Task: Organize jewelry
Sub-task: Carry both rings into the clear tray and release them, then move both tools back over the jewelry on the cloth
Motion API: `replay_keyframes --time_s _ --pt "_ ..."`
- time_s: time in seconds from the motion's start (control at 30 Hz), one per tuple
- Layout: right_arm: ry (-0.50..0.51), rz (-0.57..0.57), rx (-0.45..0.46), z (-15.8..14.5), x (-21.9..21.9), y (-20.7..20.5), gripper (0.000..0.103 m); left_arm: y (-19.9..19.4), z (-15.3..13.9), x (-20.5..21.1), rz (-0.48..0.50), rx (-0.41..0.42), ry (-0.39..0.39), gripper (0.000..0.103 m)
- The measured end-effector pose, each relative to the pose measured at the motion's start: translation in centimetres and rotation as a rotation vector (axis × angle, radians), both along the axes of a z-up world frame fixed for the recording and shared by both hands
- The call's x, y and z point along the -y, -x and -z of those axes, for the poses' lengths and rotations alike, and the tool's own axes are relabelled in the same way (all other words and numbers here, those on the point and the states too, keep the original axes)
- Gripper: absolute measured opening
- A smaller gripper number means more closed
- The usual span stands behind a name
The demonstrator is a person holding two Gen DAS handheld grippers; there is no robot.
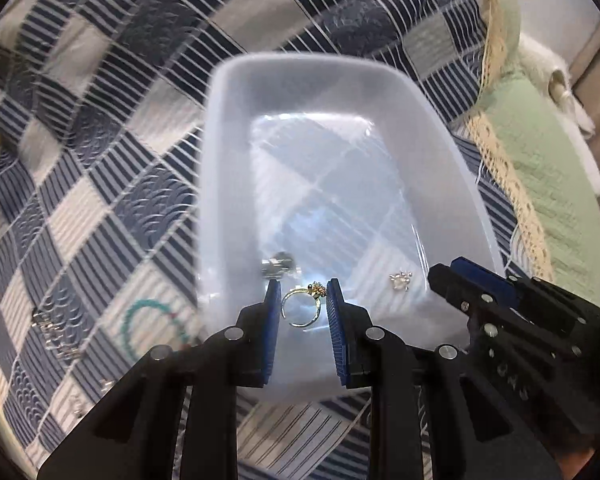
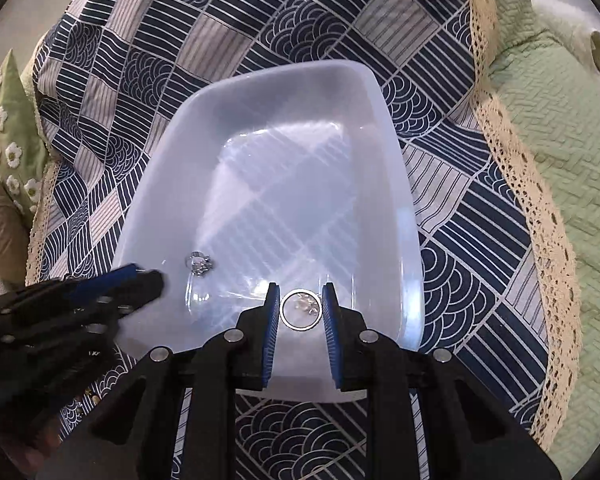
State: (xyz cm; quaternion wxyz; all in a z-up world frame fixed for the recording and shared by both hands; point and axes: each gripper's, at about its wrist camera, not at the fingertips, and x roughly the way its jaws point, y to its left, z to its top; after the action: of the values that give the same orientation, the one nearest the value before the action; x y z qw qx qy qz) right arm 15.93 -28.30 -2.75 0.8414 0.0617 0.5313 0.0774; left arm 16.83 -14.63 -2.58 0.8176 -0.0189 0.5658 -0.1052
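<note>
The left tool pinches a gold ring by its thin band, and the right tool grips a plain silver ring, both over the near end of the frosted plastic tub. These rings look light, stiff and slippery; hold across the band, avoiding the delicate ornament.

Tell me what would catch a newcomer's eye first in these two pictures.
Probably the translucent white tub in the middle of the blue patterned cloth. Next come the two rings held over its near end: a gold ring between the left gripper's blue fingers, and a silver ring in the right gripper. A teal bead bracelet lies on the cloth left of the tub.
</note>
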Motion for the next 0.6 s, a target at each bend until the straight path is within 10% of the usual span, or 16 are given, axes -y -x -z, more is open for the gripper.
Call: replay_keyframes --time_s 0.6 --pt "0.059 -0.036 -0.032 1.6 -0.9 -0.5 0.023 -1.0 2.8 1.6 0.002 -0.021 -0.04 0.023"
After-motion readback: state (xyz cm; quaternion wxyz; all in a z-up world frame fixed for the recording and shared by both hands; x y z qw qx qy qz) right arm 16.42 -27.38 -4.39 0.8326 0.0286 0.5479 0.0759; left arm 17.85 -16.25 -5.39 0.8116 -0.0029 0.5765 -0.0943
